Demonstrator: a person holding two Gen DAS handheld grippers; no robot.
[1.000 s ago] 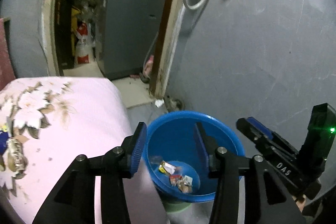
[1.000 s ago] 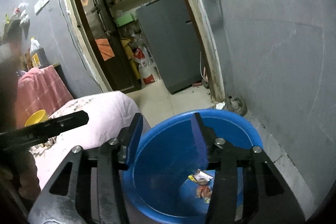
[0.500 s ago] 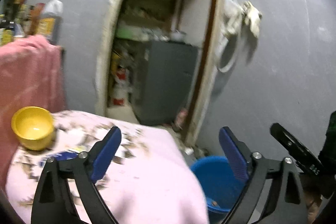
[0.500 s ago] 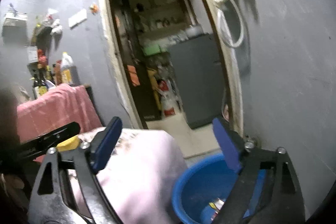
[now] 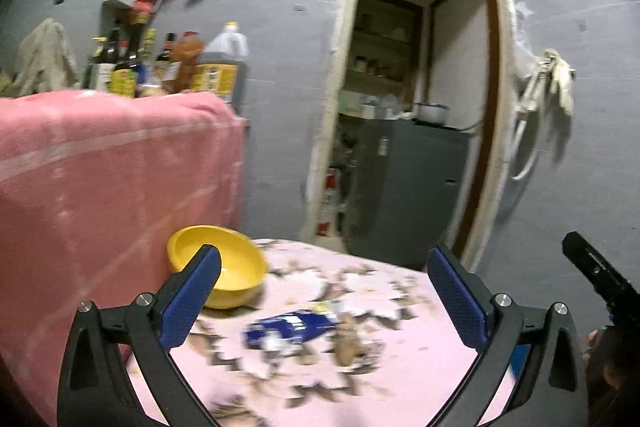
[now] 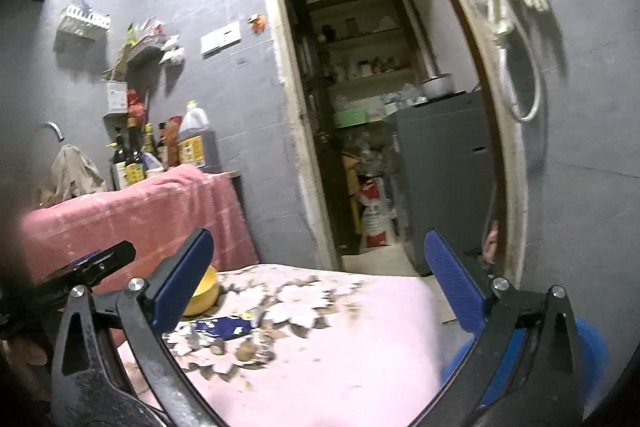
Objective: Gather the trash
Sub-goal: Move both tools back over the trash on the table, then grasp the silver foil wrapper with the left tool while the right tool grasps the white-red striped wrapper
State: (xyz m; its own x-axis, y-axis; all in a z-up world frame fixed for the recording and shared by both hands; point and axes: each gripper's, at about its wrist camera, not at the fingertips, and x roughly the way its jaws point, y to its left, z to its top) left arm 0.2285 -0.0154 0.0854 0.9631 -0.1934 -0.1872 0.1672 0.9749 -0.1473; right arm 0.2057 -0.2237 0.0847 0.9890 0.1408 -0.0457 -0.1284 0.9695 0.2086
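— Wrapper (image 5: 289, 327): where?
— Blue, on the floral cloth (image 5: 400, 359), at four o'clock from the yellow bowl (image 5: 224, 263). Its print is too blurred to read.
— Tongs?
— Left gripper (image 5: 326, 297) opening, nothing between; right gripper (image 6: 320, 287) spread wide, empty.

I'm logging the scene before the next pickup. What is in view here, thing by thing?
blue wrapper: one, blue and white, lying on the floral cloth just right of the bowl
yellow bowl: one, yellow, on the cloth at its far left, by the pink drape
floral cloth: one, pink with flowers, covering the near surface
pink drape: one, pink, over the taller stand at left
bottles: several, dark and amber, behind the drape
blue bin: one, blue, below the cloth's right edge
grey cabinet: one, grey, through the doorway
left gripper: jaws opening, nothing between them
right gripper: jaws wide open, nothing between them
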